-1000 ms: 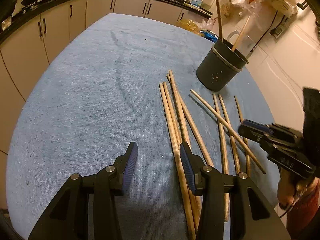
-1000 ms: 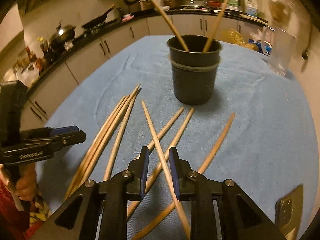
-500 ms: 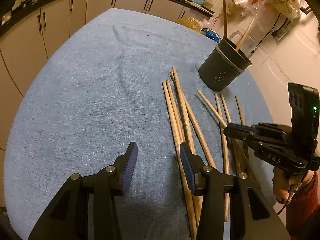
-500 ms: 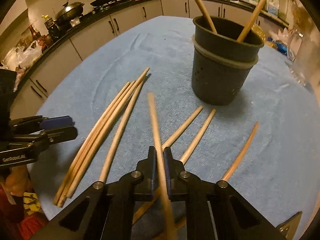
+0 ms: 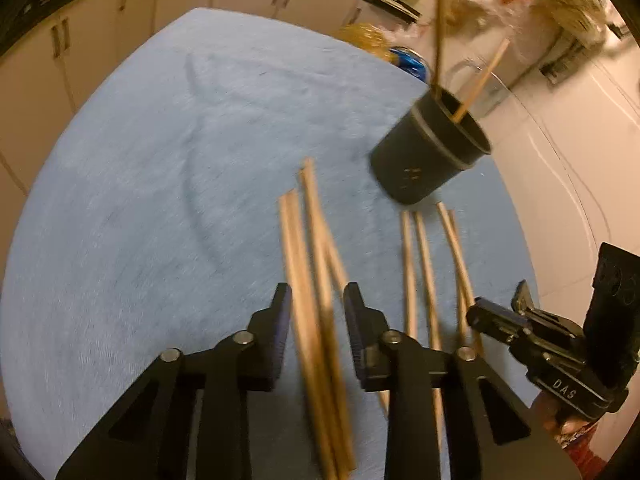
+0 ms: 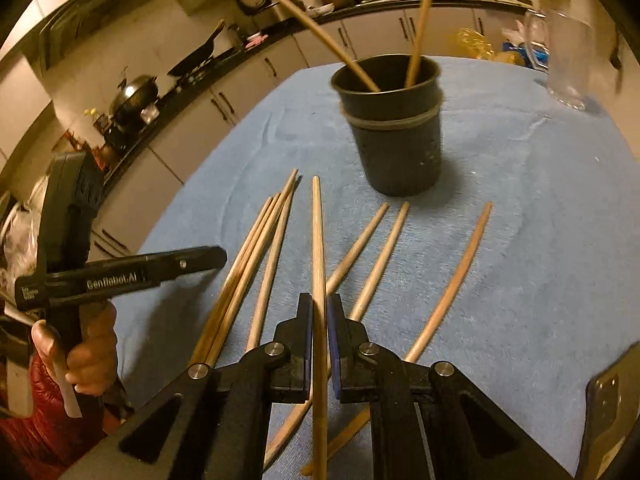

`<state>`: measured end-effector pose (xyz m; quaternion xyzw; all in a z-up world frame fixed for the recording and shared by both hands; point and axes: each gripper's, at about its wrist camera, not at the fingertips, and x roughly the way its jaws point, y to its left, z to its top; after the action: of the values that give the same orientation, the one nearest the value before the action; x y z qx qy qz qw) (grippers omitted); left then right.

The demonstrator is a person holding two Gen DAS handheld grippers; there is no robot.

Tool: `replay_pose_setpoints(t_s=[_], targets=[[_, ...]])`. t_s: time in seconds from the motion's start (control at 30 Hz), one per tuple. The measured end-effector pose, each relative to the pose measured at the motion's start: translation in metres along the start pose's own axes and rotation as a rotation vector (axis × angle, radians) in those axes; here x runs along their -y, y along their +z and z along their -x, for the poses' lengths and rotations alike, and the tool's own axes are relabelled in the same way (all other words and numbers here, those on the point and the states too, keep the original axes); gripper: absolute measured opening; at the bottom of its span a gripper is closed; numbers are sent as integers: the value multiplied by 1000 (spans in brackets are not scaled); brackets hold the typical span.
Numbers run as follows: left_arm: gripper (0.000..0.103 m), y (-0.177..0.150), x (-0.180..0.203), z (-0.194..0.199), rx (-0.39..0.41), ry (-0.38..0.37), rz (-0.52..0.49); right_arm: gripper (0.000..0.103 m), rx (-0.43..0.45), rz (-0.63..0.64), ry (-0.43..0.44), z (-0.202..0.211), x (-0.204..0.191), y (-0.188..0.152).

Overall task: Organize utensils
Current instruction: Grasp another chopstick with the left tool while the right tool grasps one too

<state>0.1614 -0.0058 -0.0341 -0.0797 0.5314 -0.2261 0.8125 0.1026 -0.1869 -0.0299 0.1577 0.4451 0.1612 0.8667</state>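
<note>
Wooden chopsticks lie fanned across the blue cloth (image 6: 540, 240), and the right claw (image 6: 320, 344), low in the middle of its own view, is clamped on one chopstick (image 6: 317, 240) whose tip points up the frame toward the black pot (image 6: 396, 152), where two more sticks stand. In the left view, the left claw (image 5: 316, 320) at lower centre has just been narrowing, its jaws a little apart around a blurred bundle of chopsticks (image 5: 308, 264); whether the pads press on them I cannot tell.
</note>
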Motion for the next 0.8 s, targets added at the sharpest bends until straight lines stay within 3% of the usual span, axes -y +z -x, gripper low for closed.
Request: replay_pose_setpoints(t_s=[0.13, 0.43, 0.8], targets=[[17, 17, 7, -11, -32, 12, -20, 8, 15, -21, 12, 8, 6, 0], [16, 38, 14, -33, -79, 86, -61, 8, 34, -40, 25, 18, 11, -3], [10, 44, 19, -58, -120, 106, -98, 8, 34, -53, 33, 17, 13, -2]])
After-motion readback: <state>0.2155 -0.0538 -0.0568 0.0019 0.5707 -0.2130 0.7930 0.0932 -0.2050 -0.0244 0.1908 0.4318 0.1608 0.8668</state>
